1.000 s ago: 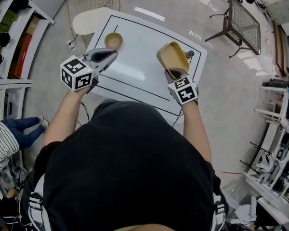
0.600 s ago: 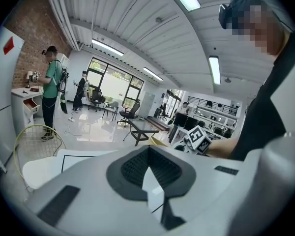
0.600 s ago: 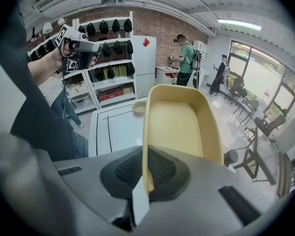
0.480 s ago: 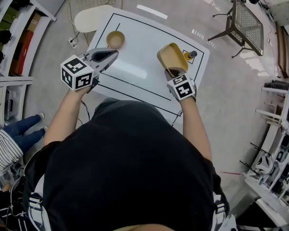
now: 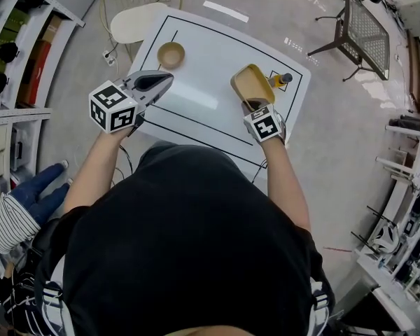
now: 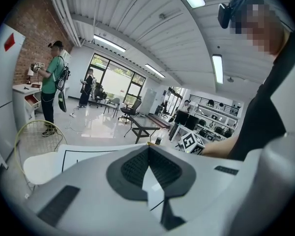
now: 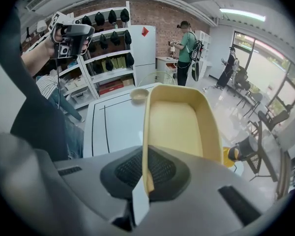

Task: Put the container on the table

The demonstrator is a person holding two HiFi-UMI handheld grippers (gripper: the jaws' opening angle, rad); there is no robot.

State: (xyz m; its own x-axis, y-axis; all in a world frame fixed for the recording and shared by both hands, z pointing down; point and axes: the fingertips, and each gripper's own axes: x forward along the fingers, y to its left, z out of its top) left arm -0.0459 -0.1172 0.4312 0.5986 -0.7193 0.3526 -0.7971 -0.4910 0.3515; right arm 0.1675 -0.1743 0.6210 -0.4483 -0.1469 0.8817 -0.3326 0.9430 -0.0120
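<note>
The container [image 5: 252, 85] is a yellow rectangular tub, and my right gripper [image 5: 250, 106] is shut on its near wall. In the right gripper view the tub [image 7: 179, 124] stands out ahead of the right gripper [image 7: 147, 178], whose pads pinch the rim, low over the right half of the white table [image 5: 203, 68]. My left gripper [image 5: 164, 80] hangs over the table's left front part, shut with nothing in it. The left gripper [image 6: 148, 154] shows pads pressed together in its own view.
A small tan bowl [image 5: 171, 53] sits at the table's far left. A dark-capped bottle [image 5: 280, 80] stands at the far right, just beyond the tub. A cream stool [image 5: 136, 21] and wire chair stand past the table. Shelves [image 5: 14, 40] line the left.
My right gripper has come down with the tub, which now looks smaller and closer to the tabletop. The left gripper has stayed in place.
</note>
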